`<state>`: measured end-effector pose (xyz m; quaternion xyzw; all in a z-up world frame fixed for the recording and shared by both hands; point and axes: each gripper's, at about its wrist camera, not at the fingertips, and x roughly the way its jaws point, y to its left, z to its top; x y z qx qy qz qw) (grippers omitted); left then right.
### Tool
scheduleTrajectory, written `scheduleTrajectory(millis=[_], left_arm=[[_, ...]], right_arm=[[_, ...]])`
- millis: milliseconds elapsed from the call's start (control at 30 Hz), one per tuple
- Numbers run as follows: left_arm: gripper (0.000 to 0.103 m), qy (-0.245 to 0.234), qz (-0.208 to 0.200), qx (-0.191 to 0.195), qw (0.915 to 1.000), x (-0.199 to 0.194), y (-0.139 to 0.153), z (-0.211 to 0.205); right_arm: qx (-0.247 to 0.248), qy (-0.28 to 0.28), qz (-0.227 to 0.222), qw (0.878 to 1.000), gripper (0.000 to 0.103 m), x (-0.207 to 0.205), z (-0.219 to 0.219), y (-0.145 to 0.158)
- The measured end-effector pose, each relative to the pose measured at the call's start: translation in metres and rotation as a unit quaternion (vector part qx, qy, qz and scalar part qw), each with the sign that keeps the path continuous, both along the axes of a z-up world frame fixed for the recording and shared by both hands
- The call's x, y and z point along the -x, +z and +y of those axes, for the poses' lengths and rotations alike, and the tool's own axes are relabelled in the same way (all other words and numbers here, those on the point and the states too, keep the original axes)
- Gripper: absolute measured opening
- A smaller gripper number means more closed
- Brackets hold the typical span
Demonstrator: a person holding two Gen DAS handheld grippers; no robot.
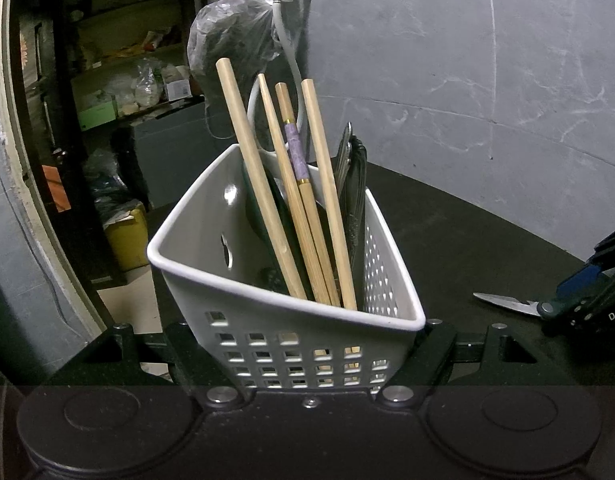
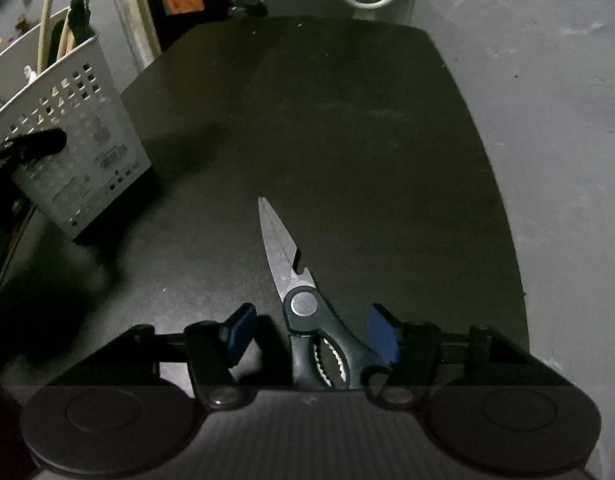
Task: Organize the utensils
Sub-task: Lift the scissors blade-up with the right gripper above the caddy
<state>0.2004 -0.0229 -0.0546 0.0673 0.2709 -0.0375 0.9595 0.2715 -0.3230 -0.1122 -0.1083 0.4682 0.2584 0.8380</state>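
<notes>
Count: 1 white perforated caddy (image 1: 291, 344) holding 4 wooden sticks (image 1: 251, 176), 1 of them with a purple band (image 1: 295, 152), plus dark utensils too bunched to count; 1 pair of scissors (image 2: 285, 256); 2 grippers.

White basket (image 1: 291, 344) showing square-hole grid; pale wooden chopsticks (image 1: 251, 172), one banded purple; scissors (image 2: 303, 304) showing silver blades, dark handles; table (image 2: 347, 140) reading matte black.

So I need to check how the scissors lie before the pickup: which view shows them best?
The right wrist view: the scissors lie whole on the black table, blades closed and pointing away, handle between the open right tongs. The left wrist view catches only the blade at its right edge, the handle mostly hidden.
</notes>
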Motion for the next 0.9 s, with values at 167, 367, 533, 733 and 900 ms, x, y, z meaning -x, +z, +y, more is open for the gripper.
scheduleTrajectory(millis=[167, 367, 533, 733, 900], left_arm=[[0.078, 0.003, -0.001, 0.0, 1.0, 0.002, 0.0, -0.001], [0.078, 0.006, -0.001, -0.001, 1.0, 0.003, 0.001, -0.002], [0.078, 0.009, -0.002, 0.0, 1.0, 0.004, 0.001, -0.003], [0.078, 0.01, -0.003, 0.0, 0.9999, 0.005, 0.001, -0.003], [0.078, 0.01, -0.002, 0.0, 0.9999, 0.005, 0.001, -0.003]], right_arm=[[0.013, 0.031, 0.006, 0.999, 0.064, -0.003, 0.003, -0.003], [0.023, 0.07, 0.009, 0.997, 0.047, -0.006, 0.009, 0.0], [0.025, 0.087, 0.016, 0.996, 0.031, -0.012, 0.012, 0.002], [0.036, 0.1, 0.002, 0.994, 0.029, -0.009, 0.016, 0.003], [0.03, 0.099, -0.009, 0.995, 0.029, -0.002, 0.016, 0.003]])
